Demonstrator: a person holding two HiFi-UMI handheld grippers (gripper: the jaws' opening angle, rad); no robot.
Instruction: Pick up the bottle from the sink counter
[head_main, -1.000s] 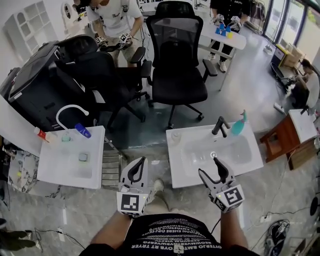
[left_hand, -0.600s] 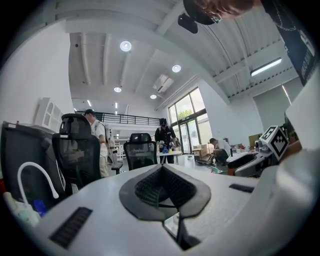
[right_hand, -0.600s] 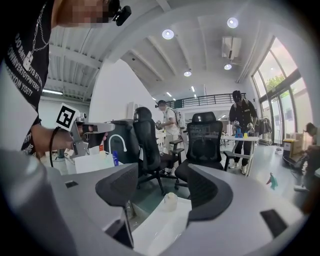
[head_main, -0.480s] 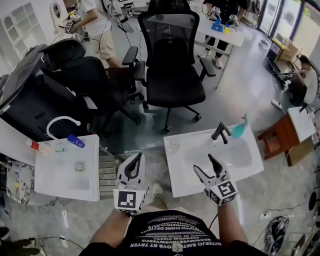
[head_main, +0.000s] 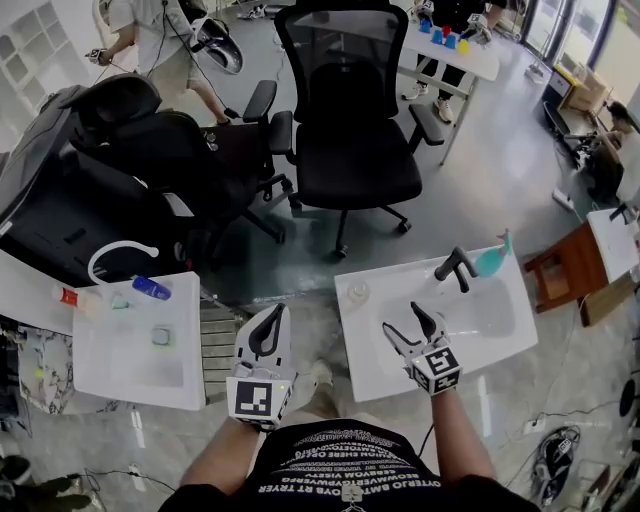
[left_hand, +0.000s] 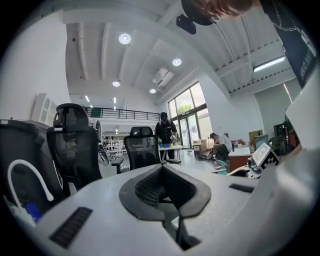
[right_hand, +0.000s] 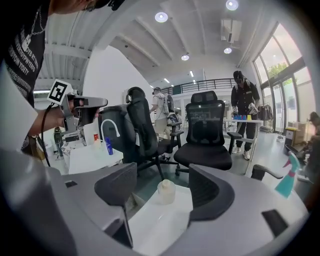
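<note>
A small translucent bottle (head_main: 357, 293) stands upright at the back left corner of the white sink counter (head_main: 370, 360) on the right. In the right gripper view this bottle (right_hand: 166, 191) shows between and beyond the jaws. My right gripper (head_main: 402, 320) hovers over the counter's front, tilted down, open; its jaws have just been opening, with nothing between the pads. A teal spray bottle (head_main: 490, 260) leans by the black faucet (head_main: 455, 268). My left gripper (head_main: 271, 316) hangs over the gap between the two sinks, level, its jaws meeting at the tips and empty.
A second white sink counter (head_main: 130, 360) at the left carries a blue bottle (head_main: 152, 288), a red-capped item (head_main: 65, 296) and a white arched faucet (head_main: 120, 250). Black office chairs (head_main: 350, 130) stand beyond both sinks. A wooden stand (head_main: 562, 280) sits to the right. People stand farther back.
The right gripper has come left and lower over the right sink counter, and its jaws stand a little wider. The left gripper has shifted with the body. Both sinks sit lower right in view.
</note>
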